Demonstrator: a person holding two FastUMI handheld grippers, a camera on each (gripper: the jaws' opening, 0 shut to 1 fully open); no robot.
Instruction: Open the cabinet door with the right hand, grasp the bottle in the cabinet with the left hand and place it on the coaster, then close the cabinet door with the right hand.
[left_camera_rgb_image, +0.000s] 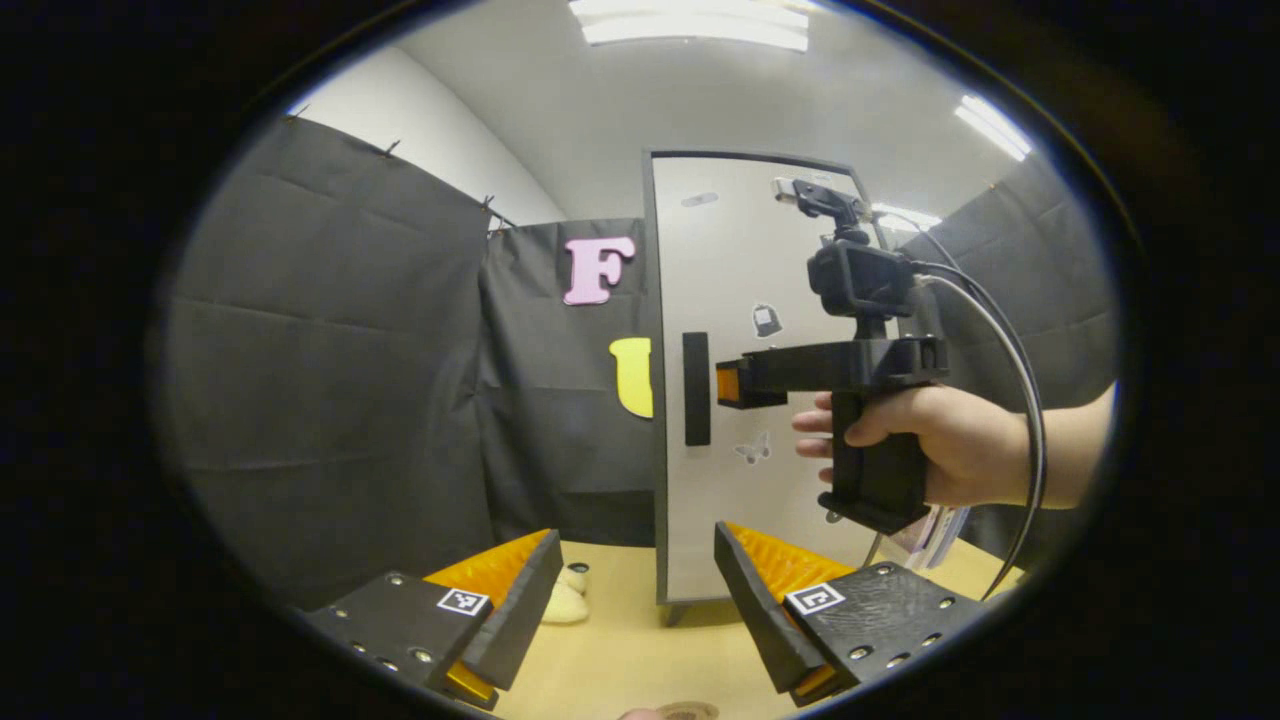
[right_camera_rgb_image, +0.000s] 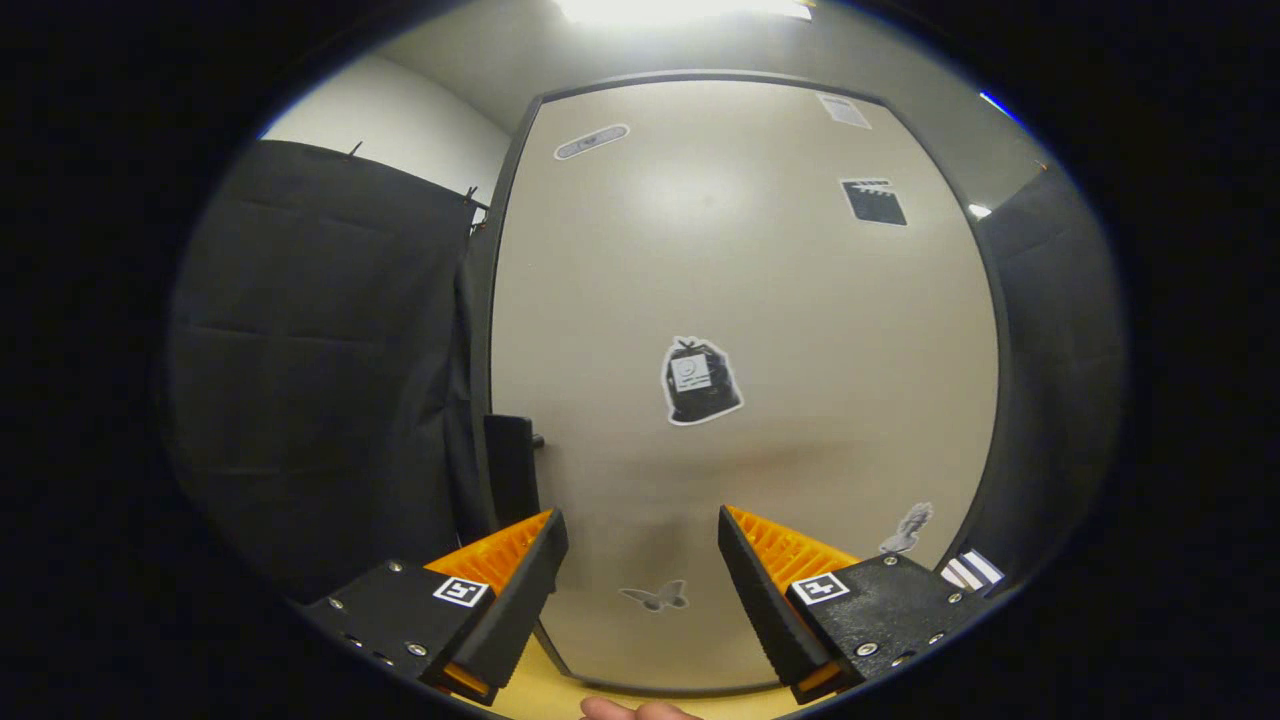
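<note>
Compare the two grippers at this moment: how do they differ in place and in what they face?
The right gripper is raised near the cabinet door, level with its handle; the left gripper hangs back, low above the table. The right gripper faces the door closely, while the left gripper sees the whole door from farther off. Both are open and hold nothing.
</note>
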